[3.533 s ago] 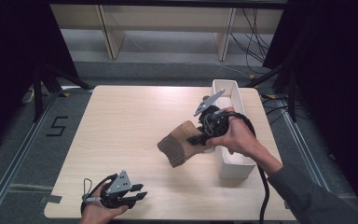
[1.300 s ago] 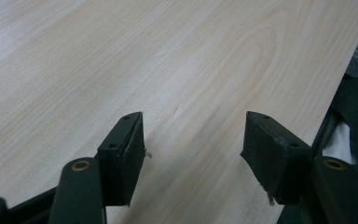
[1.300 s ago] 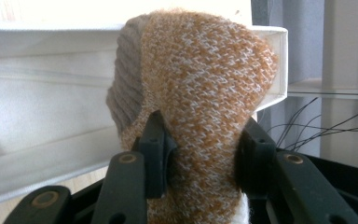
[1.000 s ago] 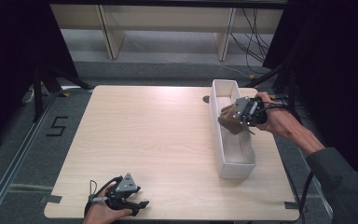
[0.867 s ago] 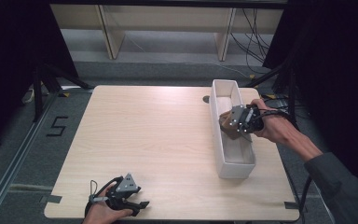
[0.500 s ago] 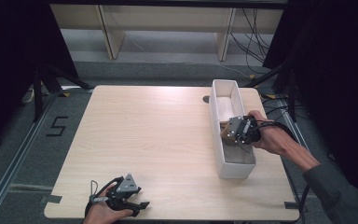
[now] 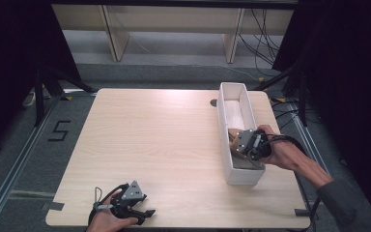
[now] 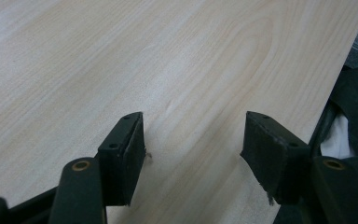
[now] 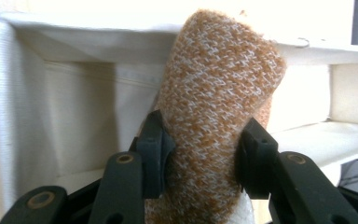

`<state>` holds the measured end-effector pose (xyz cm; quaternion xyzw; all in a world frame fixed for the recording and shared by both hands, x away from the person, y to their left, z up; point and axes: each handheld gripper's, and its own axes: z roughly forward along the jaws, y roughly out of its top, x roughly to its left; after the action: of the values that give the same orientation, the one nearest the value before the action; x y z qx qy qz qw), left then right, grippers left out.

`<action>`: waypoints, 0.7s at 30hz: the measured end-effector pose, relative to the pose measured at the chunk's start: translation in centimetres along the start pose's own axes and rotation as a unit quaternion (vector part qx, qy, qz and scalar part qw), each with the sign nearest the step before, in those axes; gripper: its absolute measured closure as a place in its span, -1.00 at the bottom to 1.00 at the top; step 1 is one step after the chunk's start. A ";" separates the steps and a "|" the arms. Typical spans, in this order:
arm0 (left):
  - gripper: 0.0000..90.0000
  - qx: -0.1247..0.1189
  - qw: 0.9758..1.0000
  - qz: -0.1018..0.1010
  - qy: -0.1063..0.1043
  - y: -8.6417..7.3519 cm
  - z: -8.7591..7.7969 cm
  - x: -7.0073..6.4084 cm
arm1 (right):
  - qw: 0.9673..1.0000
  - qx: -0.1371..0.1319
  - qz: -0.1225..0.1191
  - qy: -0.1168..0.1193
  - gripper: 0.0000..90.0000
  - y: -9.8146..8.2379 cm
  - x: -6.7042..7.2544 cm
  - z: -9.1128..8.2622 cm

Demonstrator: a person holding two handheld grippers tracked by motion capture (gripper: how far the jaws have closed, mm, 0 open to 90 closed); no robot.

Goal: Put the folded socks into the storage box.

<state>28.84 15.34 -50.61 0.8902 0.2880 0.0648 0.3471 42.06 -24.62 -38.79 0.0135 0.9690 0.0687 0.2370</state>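
Item: knitted orange-and-white roll (image 9: 216,116). It was clamped between the jaws of the right claw (image 9: 203,144), standing up beyond them. The roll (image 7: 235,140) and the right claw (image 7: 244,143) sat inside a long white bin (image 7: 241,94), toward its near end, at the right side of the desk (image 7: 159,140). Left claw (image 8: 193,144): jaws wide apart, empty, resting at the desk's near edge (image 8: 121,60), well apart from the bin.
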 end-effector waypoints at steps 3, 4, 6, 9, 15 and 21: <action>-0.15 0.001 1.000 -0.001 0.000 0.0 0.0 0.0 | 0.999 0.004 0.030 0.013 0.31 -0.2 0.7 0.0; -0.15 0.002 1.000 -0.001 0.000 0.0 0.0 0.0 | 1.000 0.003 0.016 0.013 0.30 -0.1 0.6 0.1; -0.15 0.007 1.000 0.002 0.001 0.0 0.0 0.1 | 1.000 0.002 0.022 0.019 0.29 -0.1 0.8 0.2; -0.15 0.000 1.000 -0.009 -0.004 0.0 0.1 -0.1 | 0.999 0.005 0.033 0.029 0.26 0.0 1.0 0.4; -0.15 0.003 1.000 -0.001 -0.003 -0.1 0.1 -0.1 | 0.998 -0.007 0.031 0.056 0.17 -0.1 0.7 0.7; -0.15 0.004 1.000 -0.002 -0.001 0.0 0.1 0.0 | 0.990 -0.067 0.089 0.084 0.03 -0.7 -0.1 -0.8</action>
<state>28.88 15.34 -50.71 0.8910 0.2897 0.0620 0.3440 41.82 -25.46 -38.13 0.0780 0.9735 0.1553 0.1485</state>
